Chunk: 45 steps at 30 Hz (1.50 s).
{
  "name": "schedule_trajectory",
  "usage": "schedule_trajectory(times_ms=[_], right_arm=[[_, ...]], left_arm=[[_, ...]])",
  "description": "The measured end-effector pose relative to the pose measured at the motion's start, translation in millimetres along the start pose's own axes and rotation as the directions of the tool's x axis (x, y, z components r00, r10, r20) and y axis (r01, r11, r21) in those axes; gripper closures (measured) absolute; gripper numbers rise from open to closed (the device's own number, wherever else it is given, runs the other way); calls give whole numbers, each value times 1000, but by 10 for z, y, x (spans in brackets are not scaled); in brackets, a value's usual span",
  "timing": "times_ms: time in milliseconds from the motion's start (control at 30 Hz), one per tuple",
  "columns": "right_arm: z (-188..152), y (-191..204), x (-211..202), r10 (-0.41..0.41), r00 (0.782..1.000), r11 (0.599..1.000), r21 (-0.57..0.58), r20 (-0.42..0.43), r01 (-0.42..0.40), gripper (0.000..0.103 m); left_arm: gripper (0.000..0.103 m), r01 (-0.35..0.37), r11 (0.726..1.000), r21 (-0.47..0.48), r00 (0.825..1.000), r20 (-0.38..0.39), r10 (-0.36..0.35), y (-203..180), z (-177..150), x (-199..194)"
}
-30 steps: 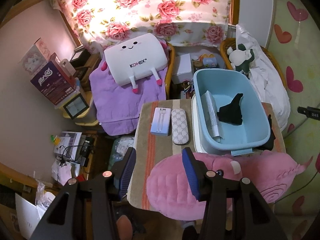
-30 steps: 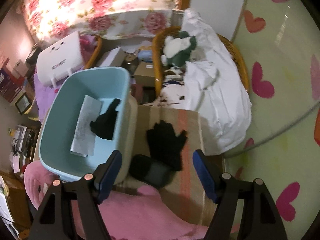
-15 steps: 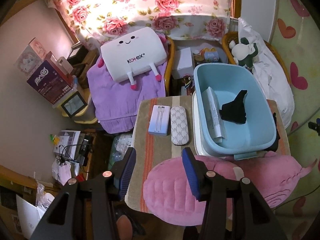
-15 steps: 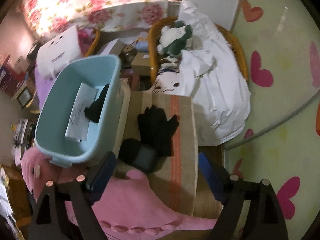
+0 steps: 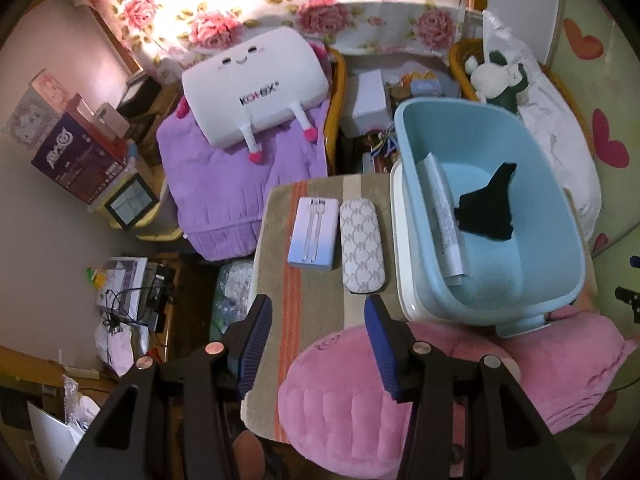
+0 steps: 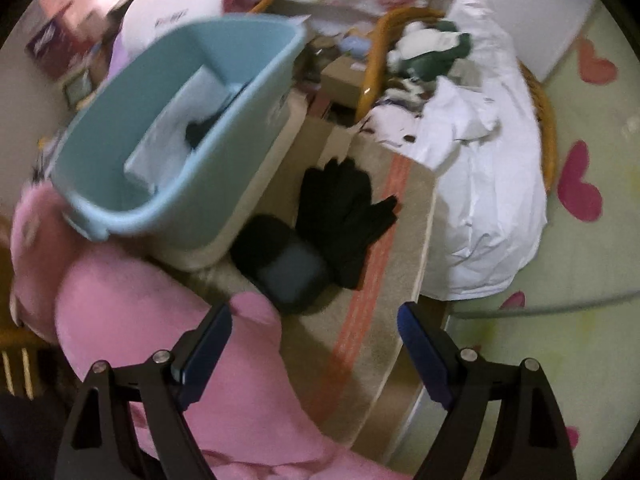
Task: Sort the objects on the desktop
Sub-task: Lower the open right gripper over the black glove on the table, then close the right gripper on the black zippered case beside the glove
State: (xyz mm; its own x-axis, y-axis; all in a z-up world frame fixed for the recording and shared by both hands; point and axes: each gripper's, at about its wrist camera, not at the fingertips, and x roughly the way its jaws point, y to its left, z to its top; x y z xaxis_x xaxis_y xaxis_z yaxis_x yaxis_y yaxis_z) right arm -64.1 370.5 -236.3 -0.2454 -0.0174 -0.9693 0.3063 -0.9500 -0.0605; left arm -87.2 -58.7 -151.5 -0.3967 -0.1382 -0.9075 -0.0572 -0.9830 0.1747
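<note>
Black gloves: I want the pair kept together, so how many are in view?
2. One black glove lies flat on the mat right of the blue tub; another is inside it. More may be hidden.

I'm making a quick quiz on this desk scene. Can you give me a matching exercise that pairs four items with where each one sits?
Things:
1. black glove
2. patterned glasses case
3. folded paper
4. white power bank box

Places:
A. inside the blue tub
B. on the mat, right of the tub
C. on the mat, nearest the left edge
D. on the mat, just left of the tub

Pairs: 1-B, 2-D, 3-A, 4-C
</note>
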Motion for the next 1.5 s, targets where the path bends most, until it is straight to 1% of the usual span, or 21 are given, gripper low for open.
schedule_trajectory(times_ms=[100,233,367,533,733,800,900,1067,1100,1233,1400,1500], right_arm=[[-3,7,266,17,999,999,-39,-52,-19,15],[27,33,550,32,995,997,-74,-92,-38,15],[88,76,807,16,993,992,-122,-121,-31,15],[178,147,1076,43,984,980,-183,-174,-76,15],[335,258,1277,56,975,956,-271,-213,-114,15],[369,324,1383,41,972,945,-308,-230,-113,15],[404,350,1479,16,972,933,-346,-234,-98,14],[416,320,1665,37,963,938,-324,-266,-125,13],[413,318,1705,40,961,939,-318,-273,-130,11],[426,264,1742,73,962,944,-294,-264,-153,8],[408,169,1706,113,973,951,-262,-201,-165,9],[416,92,1671,137,975,957,-233,-173,-176,11]], left_arm=[[51,8,1000,-14,999,-33,-8,-4,25,202],[51,15,999,-35,997,-76,-18,-7,65,480],[51,0,999,-37,995,-101,-4,-20,128,702],[51,-9,999,-42,991,-130,3,-35,197,954],[51,-4,998,-67,988,-153,-7,6,246,1102],[51,-12,998,-63,987,-158,2,6,252,1128],[51,-23,998,-54,987,-163,14,-3,263,1157],[51,-38,999,-38,985,-168,31,-34,276,1205],[51,-41,999,-34,985,-168,35,-39,279,1217],[51,-52,998,-25,983,-178,46,-59,301,1301],[51,-51,999,-9,974,-220,48,-128,345,1489],[51,-41,999,6,965,-258,41,-184,355,1626]])
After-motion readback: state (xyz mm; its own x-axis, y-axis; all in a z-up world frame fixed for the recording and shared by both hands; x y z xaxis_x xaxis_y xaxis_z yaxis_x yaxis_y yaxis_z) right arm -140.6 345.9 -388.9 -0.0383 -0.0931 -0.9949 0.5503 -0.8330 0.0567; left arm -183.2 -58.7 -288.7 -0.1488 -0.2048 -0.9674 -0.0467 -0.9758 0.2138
